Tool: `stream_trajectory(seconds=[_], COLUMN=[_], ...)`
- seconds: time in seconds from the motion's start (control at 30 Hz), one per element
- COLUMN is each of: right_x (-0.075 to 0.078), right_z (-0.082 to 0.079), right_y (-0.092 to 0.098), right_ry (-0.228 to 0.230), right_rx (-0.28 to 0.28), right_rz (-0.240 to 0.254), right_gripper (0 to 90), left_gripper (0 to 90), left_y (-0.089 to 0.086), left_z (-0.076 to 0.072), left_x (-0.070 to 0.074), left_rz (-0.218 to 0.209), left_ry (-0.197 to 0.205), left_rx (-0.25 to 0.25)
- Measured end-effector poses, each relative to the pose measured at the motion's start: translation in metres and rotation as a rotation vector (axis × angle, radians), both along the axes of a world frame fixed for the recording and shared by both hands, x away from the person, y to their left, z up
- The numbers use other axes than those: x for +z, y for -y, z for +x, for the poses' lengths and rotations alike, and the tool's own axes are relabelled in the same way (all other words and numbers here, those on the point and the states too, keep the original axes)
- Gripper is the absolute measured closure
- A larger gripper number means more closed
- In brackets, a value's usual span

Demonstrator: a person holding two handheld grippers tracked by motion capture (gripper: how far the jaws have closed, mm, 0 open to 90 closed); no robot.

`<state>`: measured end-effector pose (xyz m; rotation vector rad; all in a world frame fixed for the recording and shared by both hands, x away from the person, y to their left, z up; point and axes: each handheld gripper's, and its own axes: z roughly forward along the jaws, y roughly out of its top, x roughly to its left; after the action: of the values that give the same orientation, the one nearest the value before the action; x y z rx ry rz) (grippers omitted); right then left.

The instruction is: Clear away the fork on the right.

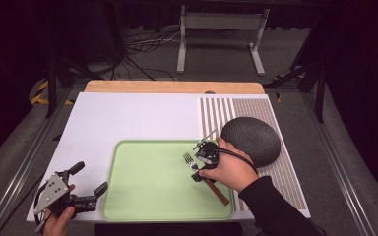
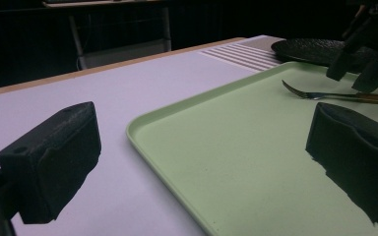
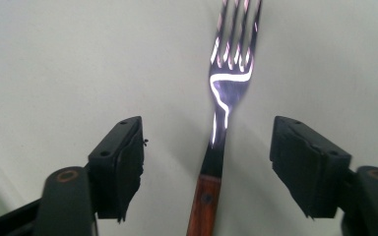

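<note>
White matte surface (image 1: 128, 118) with a bare wood strip along its far edge and a beige-and-white striped mat (image 1: 275, 162) covering its 3 o'clock side. Room is dark: grey carpet floor, black aluminium frame rails on both sides, a grey metal stand (image 1: 221, 29) and loose cables on the floor at 12 o'clock.

Pale green rectangular plastic tray (image 1: 147, 187) sits at 6 o'clock on the surface, long edge toward the person. Dark grey textured round plate (image 1: 253, 137) lies on the striped mat at about 2 o'clock of the tray, just beside its far right corner. Nothing lies between the grippers and the tray floor.

Metal fork with reddish-brown wooden handle (image 1: 199, 172) lies flat on the tray near its 3 o'clock edge, tines pointing to about 10 o'clock, handle running toward 4 o'clock and reaching the tray rim. In the right gripper view the fork (image 3: 226, 93) is shiny, with one rivet in the handle.

Right gripper (image 1: 199, 164) sits over the fork's neck, jaws spread wide on either side, pads clear of it, so the fork is not held. Left gripper (image 1: 91, 184) rests at 8 o'clock just off the tray's left rim, jaws wide apart with nothing between them; in its own view one jaw is over the white surface, the other over the tray (image 2: 236, 162).
</note>
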<state>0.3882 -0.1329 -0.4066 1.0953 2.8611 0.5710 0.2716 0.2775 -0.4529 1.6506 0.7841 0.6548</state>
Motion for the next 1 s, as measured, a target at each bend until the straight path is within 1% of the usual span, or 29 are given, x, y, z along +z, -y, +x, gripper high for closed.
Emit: stream_trajectory(seconds=[0.03, 0.07, 0.1, 0.2, 0.27, 0.3, 0.4, 0.43, 0.47, 0.5, 0.57, 0.63, 0.67, 0.7, 0.77, 0.83, 0.87, 0.9, 0.93, 0.97, 1.0], right_x=[0.000, 0.000, 0.002, 0.002, 0.002, 0.001, 0.001, 0.001, 0.001, 0.000, 0.000, 0.000, 0.000, 0.000, 0.000, -0.001, -0.002, -0.003, -0.005, -0.007, -0.008], right_z=[0.001, 0.001, 0.003, 0.004, 0.005, 0.008, 0.011, 0.011, 0.012, 0.014, 0.016, 0.018, 0.018, 0.019, 0.020, 0.022, 0.022, 0.022, 0.023, 0.023, 0.024], right_y=[-0.001, -0.001, -0.003, -0.004, -0.005, -0.006, -0.008, -0.008, -0.008, -0.009, -0.010, -0.011, -0.011, -0.012, -0.012, -0.013, -0.014, -0.015, -0.016, -0.016, -0.016], right_ry=[0.044, 0.044, 0.092, 0.096, 0.097, 0.118, 0.126, 0.126, 0.130, 0.140, 0.145, 0.154, 0.154, 0.161, 0.165, 0.169, 0.165, 0.161, 0.143, 0.135, 0.138], right_rx=[0.045, 0.045, 0.073, 0.079, 0.080, 0.097, 0.100, 0.100, 0.101, 0.105, 0.115, 0.135, 0.135, 0.145, 0.157, 0.166, 0.171, 0.174, 0.182, 0.183, 0.190], right_rz=[0.013, 0.013, 0.029, 0.068, 0.077, 0.103, 0.144, 0.144, 0.157, 0.173, 0.183, 0.183, 0.183, 0.185, 0.184, 0.179, 0.167, 0.164, 0.174, 0.178, 0.170], right_gripper=[20.7, 20.7, 21.1, 21.3, 21.3, 21.4, 21.4, 21.4, 21.5, 24.2, 28.9, 37.6, 37.6, 39.6, 48.4, 59.3, 65.8, 69.5, 75.3, 78.7, 81.6], left_gripper=[0.9, 0.9, 0.9, 0.9, 0.8, 0.9, 0.8, 0.9, 0.9, 0.9, 0.9, 0.9, 0.9, 0.9, 0.9, 0.9, 0.9, 0.9, 0.9, 0.8, 0.9], left_y=[0.000, 0.000, 0.000, 0.000, 0.000, 0.000, 0.000, 0.000, 0.000, 0.000, 0.000, 0.000, 0.000, 0.000, 0.000, 0.000, 0.000, 0.000, 0.000, 0.000, 0.000], left_z=[0.000, 0.000, 0.000, 0.000, 0.000, 0.000, 0.000, 0.000, 0.000, 0.000, 0.000, 0.000, 0.000, 0.000, 0.000, 0.000, 0.000, 0.000, 0.000, 0.000, 0.000], left_x=[0.000, 0.000, 0.000, 0.000, 0.000, 0.000, 0.000, 0.000, 0.000, 0.000, 0.000, 0.000, 0.000, 0.000, 0.000, 0.000, 0.000, 0.000, 0.000, 0.000, 0.000], left_rz=[0.000, 0.000, 0.001, 0.000, -0.001, 0.001, -0.001, -0.001, 0.000, 0.000, 0.000, 0.000, 0.000, 0.000, 0.000, 0.001, 0.001, 0.001, 0.001, 0.002, 0.001], left_ry=[0.000, 0.000, 0.000, 0.000, 0.001, 0.001, 0.001, 0.001, 0.002, 0.002, 0.001, 0.002, 0.002, 0.002, 0.002, 0.003, 0.003, 0.003, 0.003, 0.001, 0.002], left_rx=[0.000, 0.000, -0.001, 0.000, -0.001, -0.001, -0.001, -0.001, -0.001, -0.001, -0.002, -0.001, -0.002, -0.002, -0.002, -0.002, -0.002, -0.003, -0.003, -0.004, -0.004])
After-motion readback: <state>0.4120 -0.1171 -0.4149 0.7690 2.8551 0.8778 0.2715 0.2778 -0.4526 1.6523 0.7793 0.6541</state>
